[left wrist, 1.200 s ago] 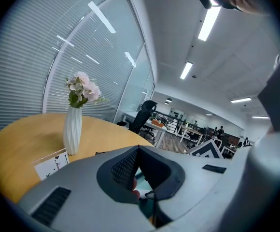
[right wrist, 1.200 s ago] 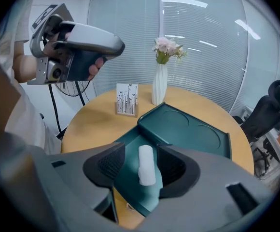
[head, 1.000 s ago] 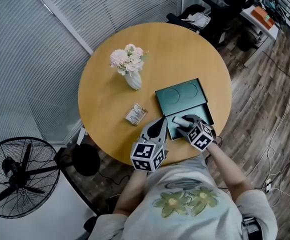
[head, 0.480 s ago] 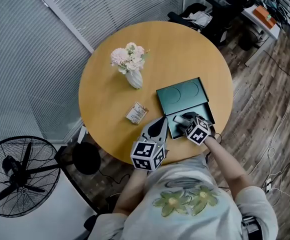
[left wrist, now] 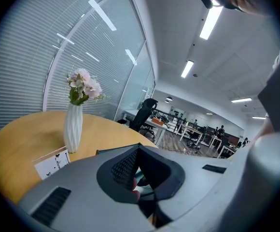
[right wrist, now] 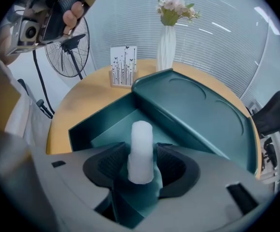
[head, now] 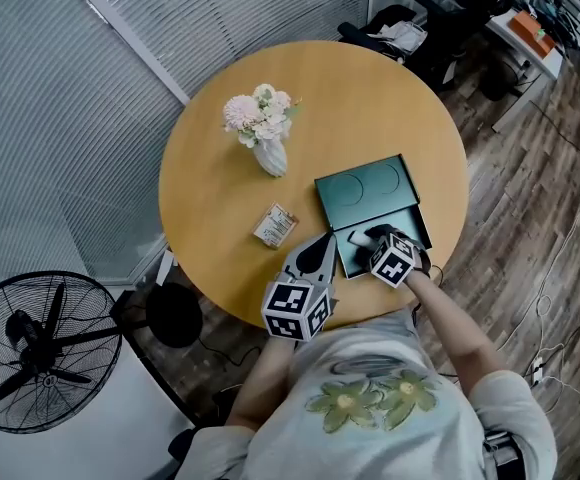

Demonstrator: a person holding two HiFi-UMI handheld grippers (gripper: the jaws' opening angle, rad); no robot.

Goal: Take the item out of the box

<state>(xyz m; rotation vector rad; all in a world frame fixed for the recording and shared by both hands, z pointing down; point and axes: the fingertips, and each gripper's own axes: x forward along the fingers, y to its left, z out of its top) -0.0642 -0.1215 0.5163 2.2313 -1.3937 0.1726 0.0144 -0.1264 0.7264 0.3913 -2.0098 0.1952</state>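
Wood surface; right claw clamps item inside box, left claw shut, idle. Grasp looks made; next we lift straight up.

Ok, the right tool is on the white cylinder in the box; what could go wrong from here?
The white cylinder looks smooth and the right tool grips it near one end, so it may pivot or slip. Lifting could also snag the teal box wall, dragging it towards the table edge.
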